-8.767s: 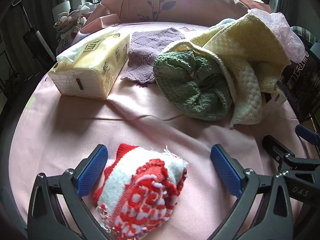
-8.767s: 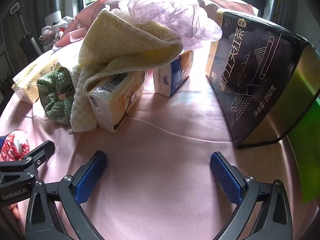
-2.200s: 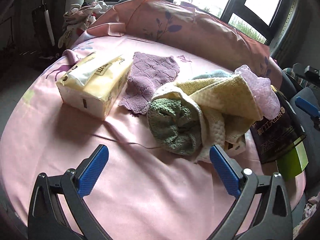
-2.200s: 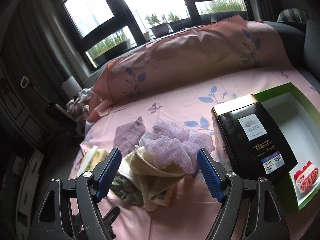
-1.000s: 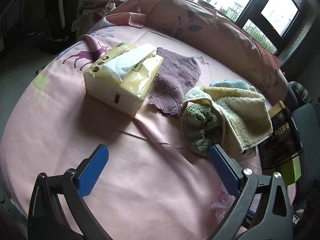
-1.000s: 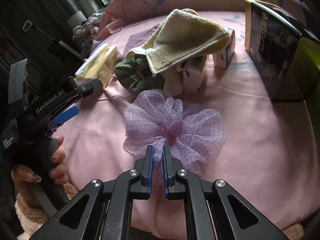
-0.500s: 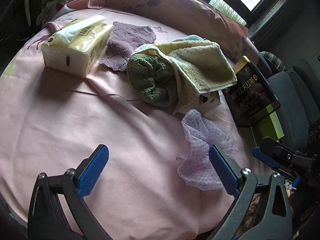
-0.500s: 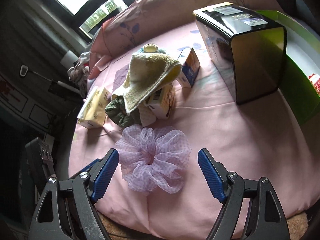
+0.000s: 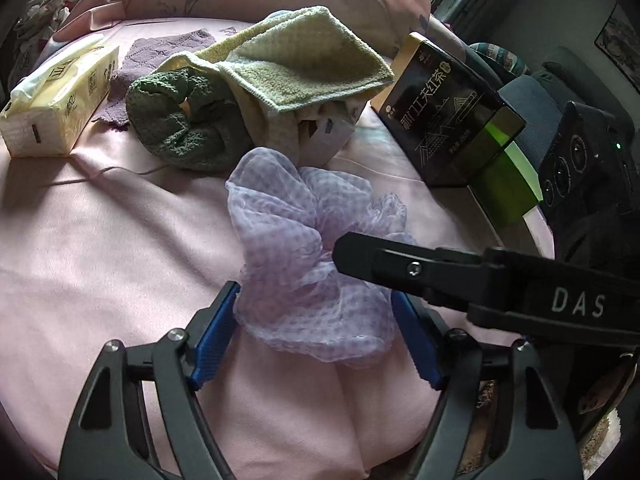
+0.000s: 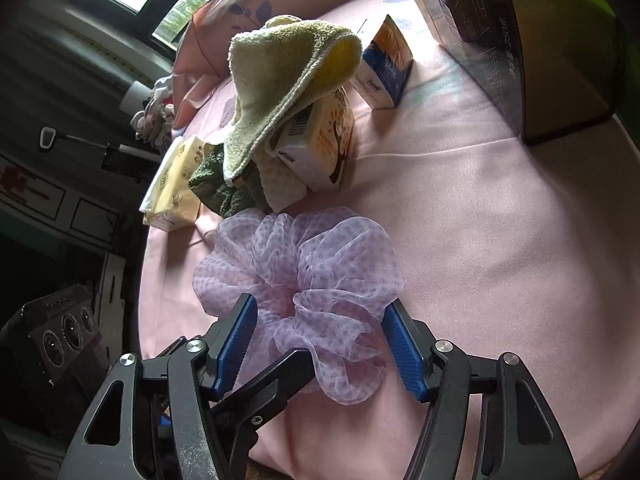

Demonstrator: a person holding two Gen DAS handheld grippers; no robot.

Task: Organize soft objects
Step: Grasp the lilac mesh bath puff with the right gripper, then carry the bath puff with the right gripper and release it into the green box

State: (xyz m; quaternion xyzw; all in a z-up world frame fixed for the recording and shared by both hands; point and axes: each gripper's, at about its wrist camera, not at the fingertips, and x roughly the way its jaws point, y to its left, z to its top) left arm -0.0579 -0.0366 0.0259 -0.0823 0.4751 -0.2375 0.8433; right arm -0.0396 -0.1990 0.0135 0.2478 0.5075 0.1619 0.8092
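A lilac gauze scrunchie (image 9: 304, 248) lies on the pink cloth near its front edge. My left gripper (image 9: 316, 340) straddles its near part, and the jaws are closing; the blue pads (image 9: 216, 332) touch the outer ruffles without visibly squeezing them. From the other side my right gripper (image 10: 320, 344) brackets the same scrunchie (image 10: 304, 264), its jaws closing too, with the pads (image 10: 400, 348) at the ruffle edges. Each gripper's black finger crosses the other's view. Behind sit a yellow towel (image 9: 304, 60), a green knitted cloth (image 9: 184, 128) and a purple cloth (image 9: 160, 52).
A tissue pack (image 9: 60, 96) lies at the left. The towel drapes over a carton (image 10: 320, 144), and a small blue-white carton (image 10: 384, 72) stands behind it. A black tea box (image 9: 448, 120) and a green box (image 9: 504, 184) stand at the right. The pink cloth's edge (image 9: 280, 440) is close below.
A second ago the right gripper was shut on the scrunchie; it let go and backed off. Both grippers have since moved in around the scrunchie, and their jaws have narrowed.
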